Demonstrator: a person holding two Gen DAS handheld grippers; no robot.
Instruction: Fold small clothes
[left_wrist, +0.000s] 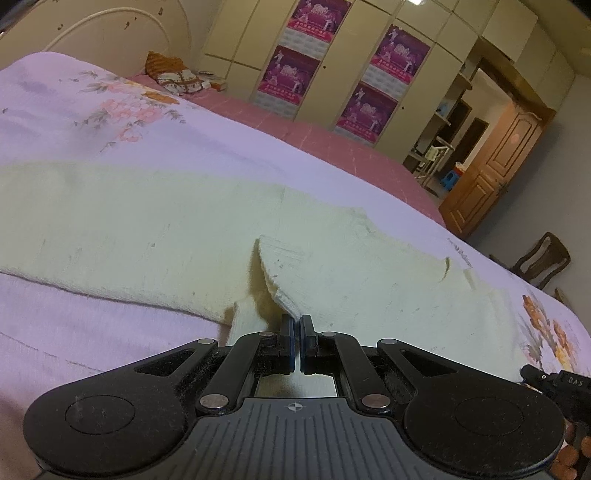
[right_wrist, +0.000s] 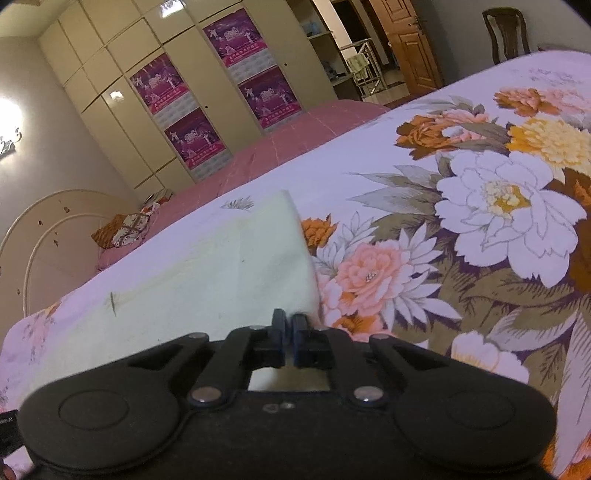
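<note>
A pale cream knitted garment (left_wrist: 147, 221) lies spread on the floral bedsheet (left_wrist: 92, 110). In the left wrist view its near edge is lifted into a fold that runs down into my left gripper (left_wrist: 297, 321), which is shut on it. In the right wrist view the same cream garment (right_wrist: 207, 266) lies flat, its right edge ending against the flower print. My right gripper (right_wrist: 289, 321) is shut on the garment's near corner. Part of the right gripper also shows at the lower right of the left wrist view (left_wrist: 554, 380).
The bed carries a pink cover (left_wrist: 332, 147) on its far side and a patterned cushion (left_wrist: 173, 75) by the cream headboard (left_wrist: 92, 33). A wardrobe with purple posters (left_wrist: 332, 62), a wooden door (left_wrist: 495, 162) and a dark chair (left_wrist: 543, 258) stand beyond.
</note>
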